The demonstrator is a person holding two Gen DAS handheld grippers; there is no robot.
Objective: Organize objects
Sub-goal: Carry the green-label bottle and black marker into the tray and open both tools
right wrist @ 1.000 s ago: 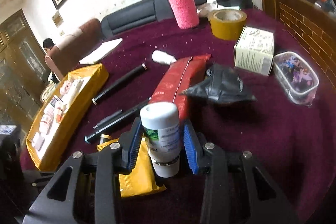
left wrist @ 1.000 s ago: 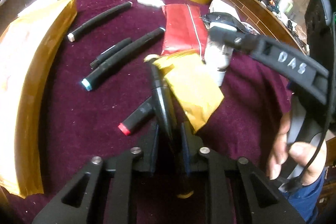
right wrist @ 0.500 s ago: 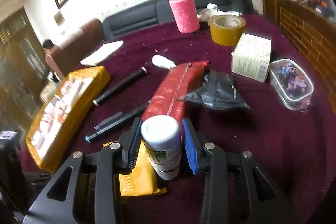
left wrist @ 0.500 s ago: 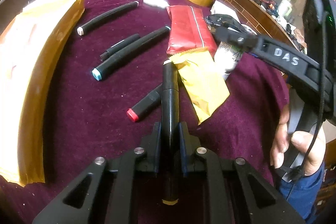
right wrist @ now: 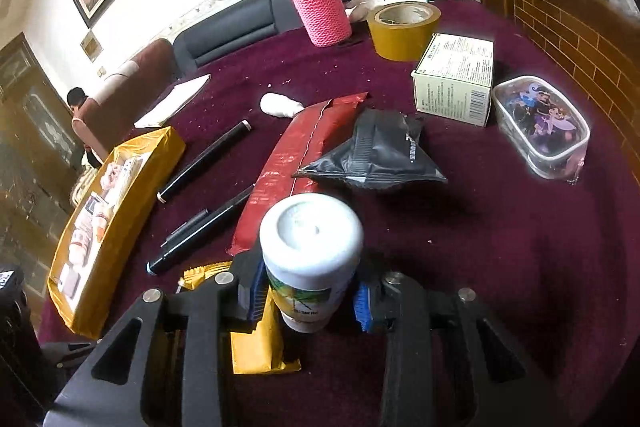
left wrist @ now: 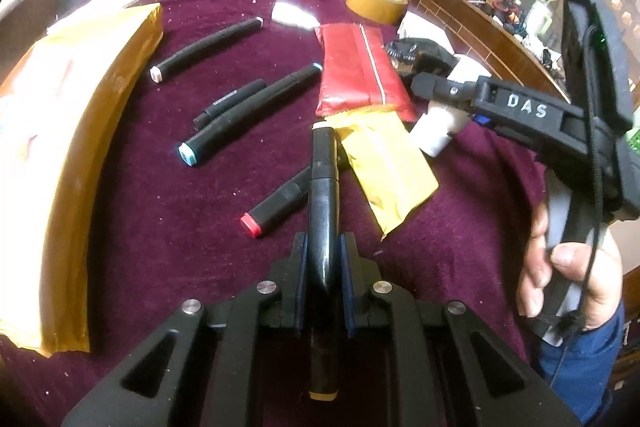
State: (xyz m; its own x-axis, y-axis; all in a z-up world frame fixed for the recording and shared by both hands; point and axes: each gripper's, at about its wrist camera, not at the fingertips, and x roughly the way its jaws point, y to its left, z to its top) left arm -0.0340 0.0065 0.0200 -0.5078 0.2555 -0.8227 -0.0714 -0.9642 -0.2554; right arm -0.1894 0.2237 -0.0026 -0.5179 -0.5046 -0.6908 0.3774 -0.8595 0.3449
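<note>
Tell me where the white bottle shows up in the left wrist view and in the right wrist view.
Left wrist view: the white bottle sits right of centre, held between the right gripper's fingers, just right of the yellow packet.
Right wrist view: the bottle is low at centre, cap toward the camera, between the blue pads.
Shared landmark: the red pouch, just beyond the bottle in both.

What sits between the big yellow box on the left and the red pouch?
Three black markers lie on the maroon cloth between the yellow box and the red pouch. The left wrist view shows it best.
</note>
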